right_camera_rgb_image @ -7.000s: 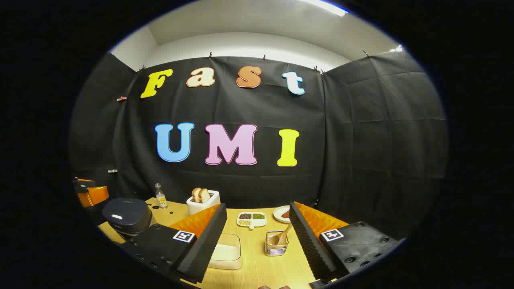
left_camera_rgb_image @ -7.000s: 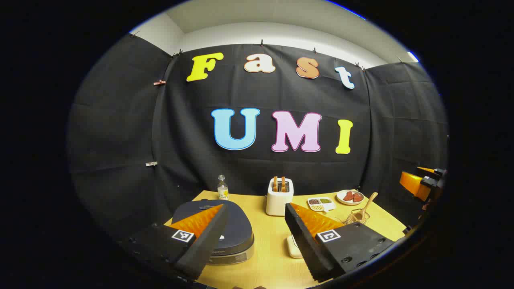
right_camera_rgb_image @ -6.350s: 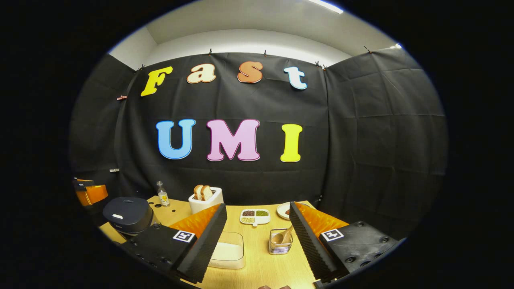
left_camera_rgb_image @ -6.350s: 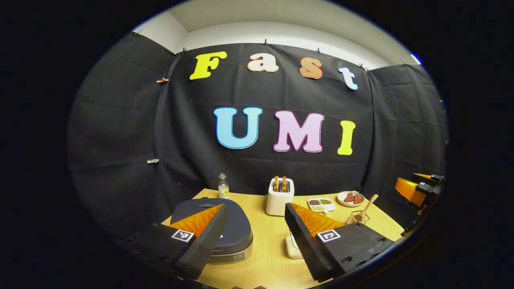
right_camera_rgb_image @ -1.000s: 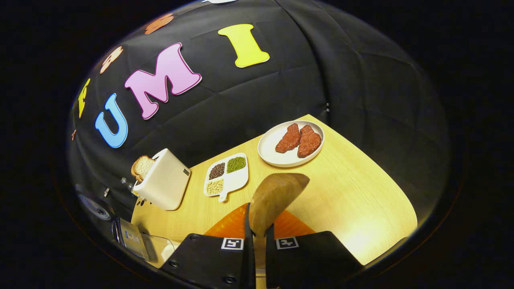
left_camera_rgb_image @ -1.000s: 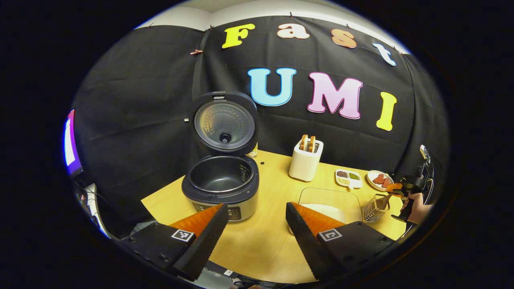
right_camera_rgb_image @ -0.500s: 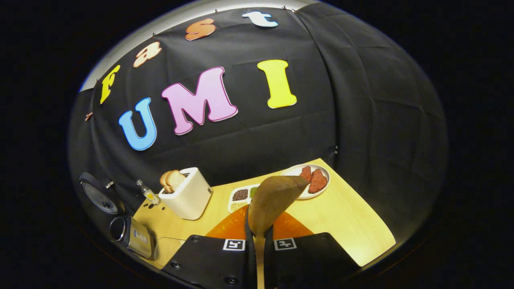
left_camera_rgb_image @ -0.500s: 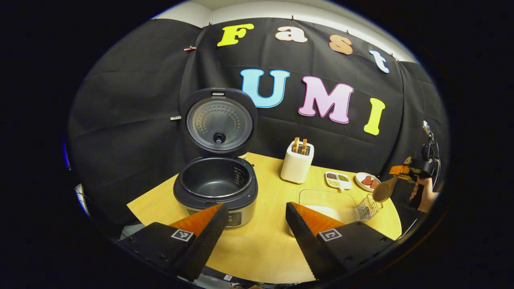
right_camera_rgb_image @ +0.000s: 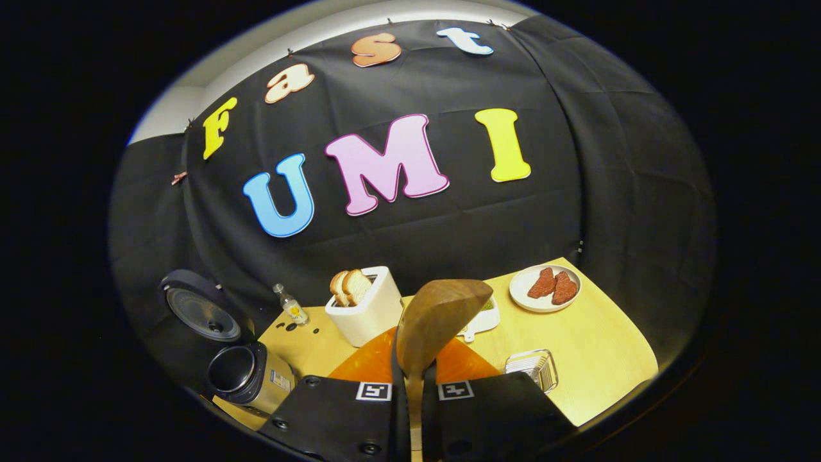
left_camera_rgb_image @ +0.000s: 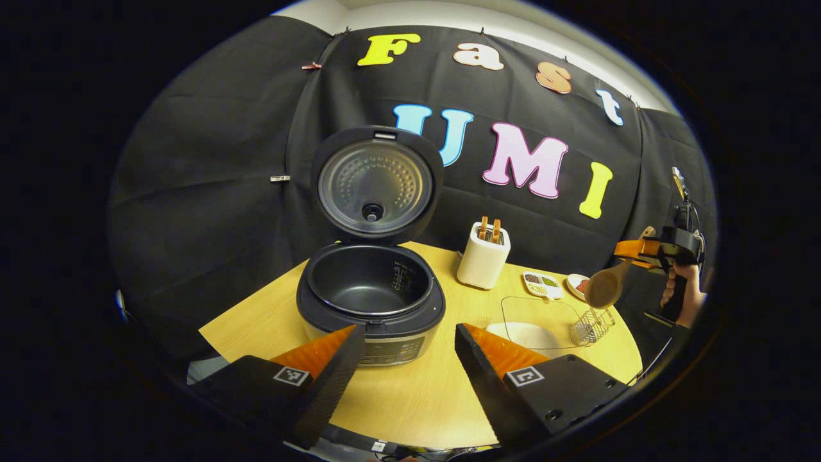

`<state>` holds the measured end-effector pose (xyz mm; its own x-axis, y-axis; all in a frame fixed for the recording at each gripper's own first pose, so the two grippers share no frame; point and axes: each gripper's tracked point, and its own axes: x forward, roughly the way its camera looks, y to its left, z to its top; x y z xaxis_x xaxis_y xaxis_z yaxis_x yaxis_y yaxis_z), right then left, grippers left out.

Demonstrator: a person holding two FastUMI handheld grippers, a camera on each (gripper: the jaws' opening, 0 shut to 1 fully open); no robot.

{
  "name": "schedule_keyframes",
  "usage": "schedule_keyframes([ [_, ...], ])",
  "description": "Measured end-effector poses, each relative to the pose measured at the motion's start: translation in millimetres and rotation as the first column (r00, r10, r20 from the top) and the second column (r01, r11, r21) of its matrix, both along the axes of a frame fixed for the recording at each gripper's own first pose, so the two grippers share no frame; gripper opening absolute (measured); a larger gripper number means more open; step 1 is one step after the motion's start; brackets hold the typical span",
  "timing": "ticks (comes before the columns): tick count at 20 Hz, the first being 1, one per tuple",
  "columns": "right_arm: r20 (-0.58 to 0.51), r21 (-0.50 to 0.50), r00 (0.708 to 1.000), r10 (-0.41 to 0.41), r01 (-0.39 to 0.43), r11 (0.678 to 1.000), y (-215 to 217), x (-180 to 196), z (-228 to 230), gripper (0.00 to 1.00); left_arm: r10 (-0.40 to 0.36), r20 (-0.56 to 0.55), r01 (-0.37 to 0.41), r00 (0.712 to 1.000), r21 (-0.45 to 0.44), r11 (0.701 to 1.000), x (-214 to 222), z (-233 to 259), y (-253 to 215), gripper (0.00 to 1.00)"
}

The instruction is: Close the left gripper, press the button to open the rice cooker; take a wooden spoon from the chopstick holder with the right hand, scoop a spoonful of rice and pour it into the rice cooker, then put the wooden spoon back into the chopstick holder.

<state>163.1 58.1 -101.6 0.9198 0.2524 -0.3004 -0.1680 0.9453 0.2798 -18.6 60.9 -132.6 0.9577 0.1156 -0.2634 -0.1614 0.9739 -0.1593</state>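
Jaws of the right gripper clench the spoon, now lifted clear above the holder; left gripper gapes empty. Bowl empty, brown wood. Beyond, the cooker stands lid up, pot bare.

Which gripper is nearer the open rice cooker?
Left. The left gripper hangs open just in front of the rice cooker. The right gripper is across the table, above the chopstick holder, holding the wooden spoon.

Dark grey rice cooker (dotted silver inner lid); brown wooden spoon; white toaster.
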Motion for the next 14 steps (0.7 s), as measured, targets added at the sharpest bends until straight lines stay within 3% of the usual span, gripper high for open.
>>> schedule_keyframes([
  [5,-0.046,-0.06,0.999,0.016,-0.019,0.998,26.8,-5.8,-45.3,0.11,-0.017,-0.031,0.018,0.999,0.004,1.0,1.0,-12.6,16.2,0.95],
  [14,-0.09,-0.215,0.996,0.019,-0.038,0.976,38.5,-2.1,-126.0,0.11,-0.036,-0.086,0.037,0.996,0.014,0.999,9.4,-30.4,26.3,0.96],
])
